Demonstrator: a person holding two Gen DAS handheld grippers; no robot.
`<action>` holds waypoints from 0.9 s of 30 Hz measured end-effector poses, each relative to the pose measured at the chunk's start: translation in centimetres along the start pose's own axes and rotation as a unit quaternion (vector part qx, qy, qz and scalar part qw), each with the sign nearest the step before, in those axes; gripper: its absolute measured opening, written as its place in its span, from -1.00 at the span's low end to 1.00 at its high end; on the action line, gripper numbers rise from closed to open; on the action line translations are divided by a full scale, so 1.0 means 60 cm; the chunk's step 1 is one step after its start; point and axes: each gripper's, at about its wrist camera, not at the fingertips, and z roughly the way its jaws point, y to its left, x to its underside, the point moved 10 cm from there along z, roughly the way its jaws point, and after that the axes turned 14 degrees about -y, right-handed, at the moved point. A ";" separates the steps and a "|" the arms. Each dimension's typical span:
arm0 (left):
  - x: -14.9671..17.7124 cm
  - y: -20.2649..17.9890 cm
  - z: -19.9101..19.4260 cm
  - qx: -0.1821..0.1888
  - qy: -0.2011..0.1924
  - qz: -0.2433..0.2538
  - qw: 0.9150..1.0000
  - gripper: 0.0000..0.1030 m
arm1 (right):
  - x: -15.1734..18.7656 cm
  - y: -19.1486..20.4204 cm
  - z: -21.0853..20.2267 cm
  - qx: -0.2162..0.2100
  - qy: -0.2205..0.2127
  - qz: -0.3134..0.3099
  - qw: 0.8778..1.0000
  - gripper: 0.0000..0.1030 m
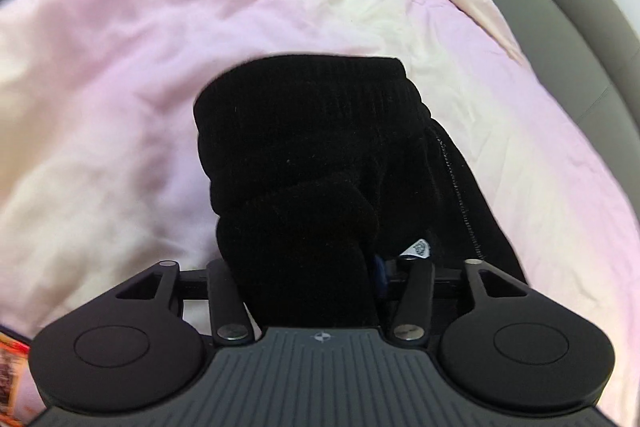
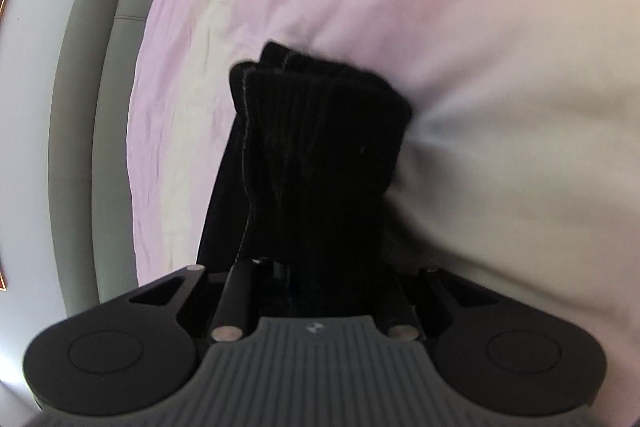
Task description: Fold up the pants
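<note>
Left gripper (image 1: 308, 291): closed on a bunched black pants (image 1: 304, 155) section, cloth filling the gap between its fingers. Right gripper (image 2: 328, 291): likewise clamped on the pants (image 2: 316, 155), near a stitched seam. The garment hangs raised from both grips above the bed (image 1: 120, 67), covered in pink-and-cream bedding. Judgement: ribbed fabric, soft and limp, moderately thick, unlikely to slip; it will sag between holds. Best taken at hems or waistband corners, pulled taut. Beyond, a grey headboard (image 1: 560, 7). No containers are visible.
</note>
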 end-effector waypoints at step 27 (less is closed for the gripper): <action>0.237 -0.285 -0.113 0.185 0.009 0.291 0.939 0.70 | -0.066 0.119 0.012 -0.038 -0.096 -0.424 0.900 -0.01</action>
